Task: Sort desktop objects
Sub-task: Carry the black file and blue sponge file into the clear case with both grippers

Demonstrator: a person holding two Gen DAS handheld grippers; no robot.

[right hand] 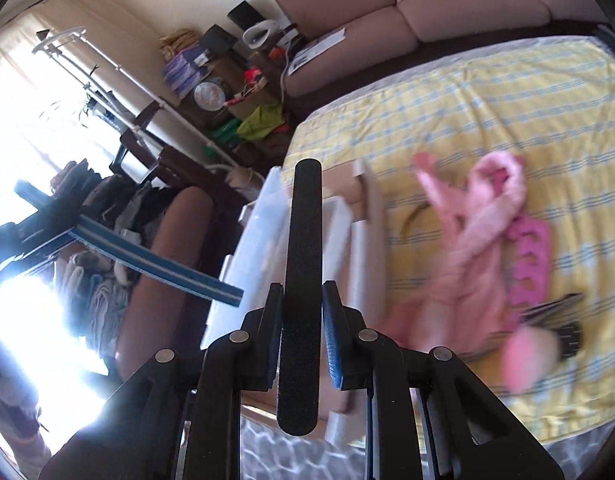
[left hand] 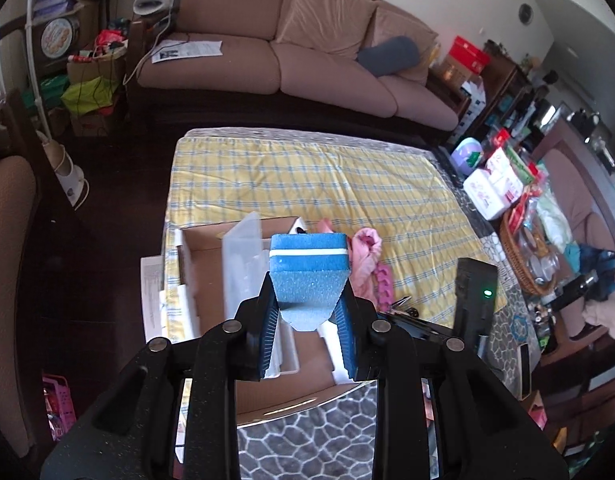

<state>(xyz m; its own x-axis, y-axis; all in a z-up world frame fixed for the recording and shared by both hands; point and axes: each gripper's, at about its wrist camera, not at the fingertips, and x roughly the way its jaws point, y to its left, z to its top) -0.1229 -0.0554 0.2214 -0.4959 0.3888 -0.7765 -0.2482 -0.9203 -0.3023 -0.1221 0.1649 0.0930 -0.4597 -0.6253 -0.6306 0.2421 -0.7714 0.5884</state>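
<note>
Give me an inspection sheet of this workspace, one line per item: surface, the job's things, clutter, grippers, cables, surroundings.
Surface: table under a yellow checked cloth, mostly bare at the far end.
Job's things: blue foam block; black nail file; pink cloth and pink toe separator on the cloth; open cardboard box holding a clear plastic case.
Clutter: papers beside the box.
Grippers: left gripper shut on the foam block; right gripper shut on the nail file.
Cables: white cord across the sofa arm.
Surroundings: sofa, wicker basket, crowded shelves.
</note>
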